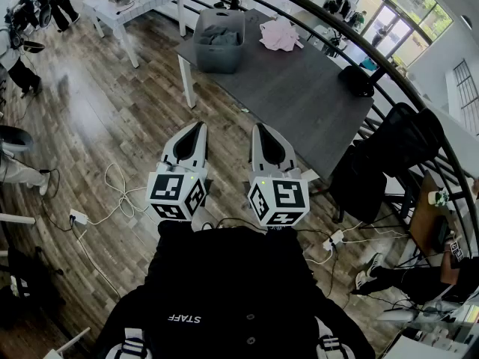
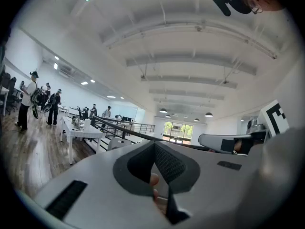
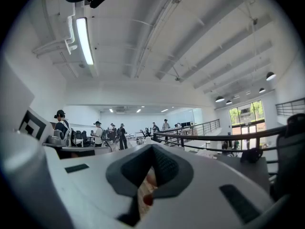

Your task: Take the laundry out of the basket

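White left gripper [image 1: 197, 129] and right gripper [image 1: 258, 130] are held level and side by side, close to the person's torso. Both point toward the far table. In the left gripper view I read the jaws as brought together, with nothing between them. The right gripper view shows the same condition: jaws fully together and empty.

Near left of the grippers, a white power strip [image 1: 78, 217] and its cables lie on the wooden floor [image 1: 97, 103]. Farther out stands a grey table [image 1: 299, 96]. The grey basket [image 1: 218, 57] sits at the table's far-left end, well apart from both grippers. The laundry [image 1: 219, 36], grey-blue cloth, is inside it. A pink cloth [image 1: 281, 34] lies on the tabletop just right of the basket. A black chair [image 1: 389, 155] stands at the table's right side.
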Available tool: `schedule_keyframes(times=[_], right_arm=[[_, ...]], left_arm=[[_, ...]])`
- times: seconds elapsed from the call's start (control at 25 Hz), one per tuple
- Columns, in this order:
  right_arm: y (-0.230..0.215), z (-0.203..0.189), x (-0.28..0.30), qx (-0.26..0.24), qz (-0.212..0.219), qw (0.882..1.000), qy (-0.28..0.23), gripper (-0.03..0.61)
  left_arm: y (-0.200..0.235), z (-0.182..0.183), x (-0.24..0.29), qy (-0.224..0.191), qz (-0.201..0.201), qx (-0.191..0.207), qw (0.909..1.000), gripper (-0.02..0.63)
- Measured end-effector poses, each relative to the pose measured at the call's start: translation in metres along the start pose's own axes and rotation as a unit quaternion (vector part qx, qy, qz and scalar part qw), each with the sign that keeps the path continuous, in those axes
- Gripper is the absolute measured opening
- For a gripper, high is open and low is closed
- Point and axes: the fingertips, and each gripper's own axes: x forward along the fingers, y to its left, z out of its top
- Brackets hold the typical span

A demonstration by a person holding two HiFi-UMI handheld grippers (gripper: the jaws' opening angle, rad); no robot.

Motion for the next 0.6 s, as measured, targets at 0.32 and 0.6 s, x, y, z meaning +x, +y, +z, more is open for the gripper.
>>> schedule_keyframes(times=[0.32, 0.6], right_arm=[[0.01, 0.0, 0.006, 0.009, 0.004, 1.0, -0.016, 0.015], [0.022, -0.011, 0.013, 0.007, -0.004, 1.0, -0.009, 0.014]], left_arm=[[0.011, -0.002, -0.001, 0.0, -0.001, 0.002, 1.0, 0.0], [0.029, -0.01, -0.01, 0.006, 0.002, 0.007, 1.0, 0.0]])
